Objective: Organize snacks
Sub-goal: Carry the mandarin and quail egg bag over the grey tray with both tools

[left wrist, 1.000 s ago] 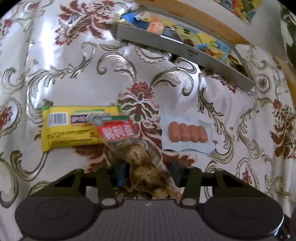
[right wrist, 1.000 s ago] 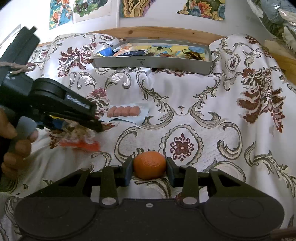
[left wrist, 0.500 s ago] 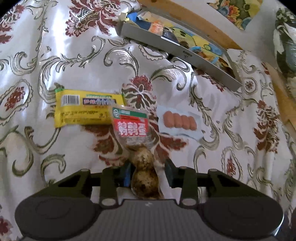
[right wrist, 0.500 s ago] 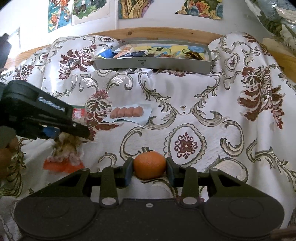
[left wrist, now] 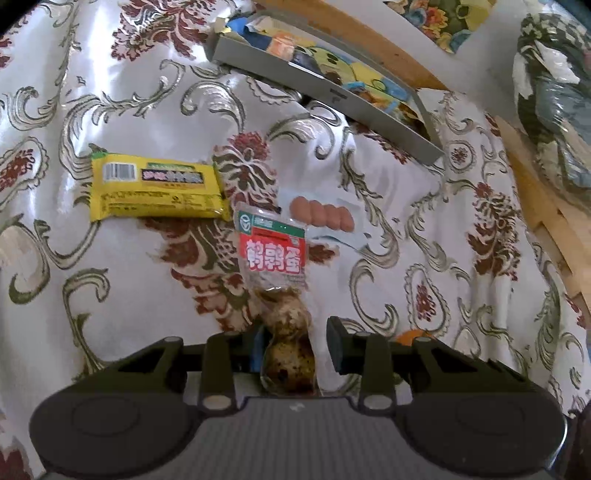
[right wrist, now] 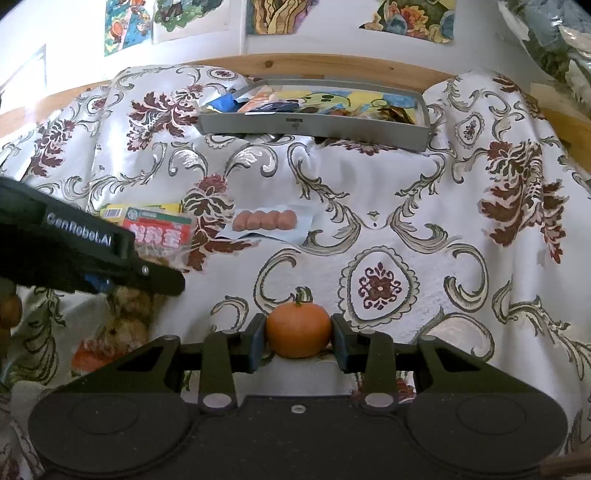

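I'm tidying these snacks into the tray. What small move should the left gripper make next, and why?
Probably lift. The left gripper is closing on the clear egg packet, whose eggs sit between its fingers. The packet's red label end still lies on the tablecloth, and the grey tray lies farther away.

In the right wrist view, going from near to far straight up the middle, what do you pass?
Right claw shut on the tangerine → pack of small sausages → grey tray of snacks → wooden rail → wall pictures.
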`<state>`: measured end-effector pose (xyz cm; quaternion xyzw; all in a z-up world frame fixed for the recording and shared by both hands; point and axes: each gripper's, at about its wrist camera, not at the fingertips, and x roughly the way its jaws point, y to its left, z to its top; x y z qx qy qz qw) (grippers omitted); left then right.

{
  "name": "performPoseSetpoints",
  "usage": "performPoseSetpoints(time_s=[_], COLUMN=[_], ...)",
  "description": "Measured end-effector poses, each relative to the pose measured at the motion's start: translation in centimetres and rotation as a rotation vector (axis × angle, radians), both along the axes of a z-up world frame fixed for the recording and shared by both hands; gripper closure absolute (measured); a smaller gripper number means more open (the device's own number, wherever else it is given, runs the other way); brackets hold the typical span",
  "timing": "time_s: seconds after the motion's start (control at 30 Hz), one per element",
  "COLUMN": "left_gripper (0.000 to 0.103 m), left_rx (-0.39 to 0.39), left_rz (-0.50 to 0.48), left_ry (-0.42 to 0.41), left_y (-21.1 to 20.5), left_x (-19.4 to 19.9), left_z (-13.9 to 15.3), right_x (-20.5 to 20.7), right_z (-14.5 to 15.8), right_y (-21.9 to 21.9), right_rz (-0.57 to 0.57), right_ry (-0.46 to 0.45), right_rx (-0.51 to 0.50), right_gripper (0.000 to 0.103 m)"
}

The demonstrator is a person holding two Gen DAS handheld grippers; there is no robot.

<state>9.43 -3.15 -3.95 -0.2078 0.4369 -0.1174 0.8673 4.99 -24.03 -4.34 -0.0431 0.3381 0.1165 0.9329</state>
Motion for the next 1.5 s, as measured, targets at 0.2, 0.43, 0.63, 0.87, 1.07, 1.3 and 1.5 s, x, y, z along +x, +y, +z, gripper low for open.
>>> performPoseSetpoints(time_s=[0.2,0.43,0.63,0.87,1.07,1.3,1.5], left_gripper=[0.066,0.066,0.067,0.067,0.068,0.069,0.069], left_rx=[-0.018,-0.020,-0.021,-0.018,-0.024,-0.039,-0.047], left_rz=[-0.006,0.009,0.008,0.012,0.007,-0.009,-0.010], left_ry=[-0.002,-0.015,-0.024,-0.038,-0.038,-0.039,-0.025], left_y=[0.1,0.3,0.1,0.5,1.0,1.1,1.1], left_x=[0.0,0.7,2.0,3.6,5.4,6.9,7.6], left_z=[0.2,1.2,2.1,2.8,4.0,5.1,5.5], right_x=[0.0,0.9,2.1,3.1,3.5,4.2,4.6], right_z=[0.3,1.0,1.5,2.0,2.3,3.0,3.4], right_y=[0.3,0.5,0.7,0.5,0.4,0.1,0.2], right_rz=[0.001,-0.014,-0.007,-0.010,-0.010,-0.021,-0.017], right_ry=[-0.002,-0.028,-0.051,-0.065,-0.062,-0.059,-0.068], right_rx=[0.005,0.042,0.064,0.065,0.077,0.094,0.098], right_gripper=[0.064,0.064,0.064,0.064,0.064,0.064,0.064])
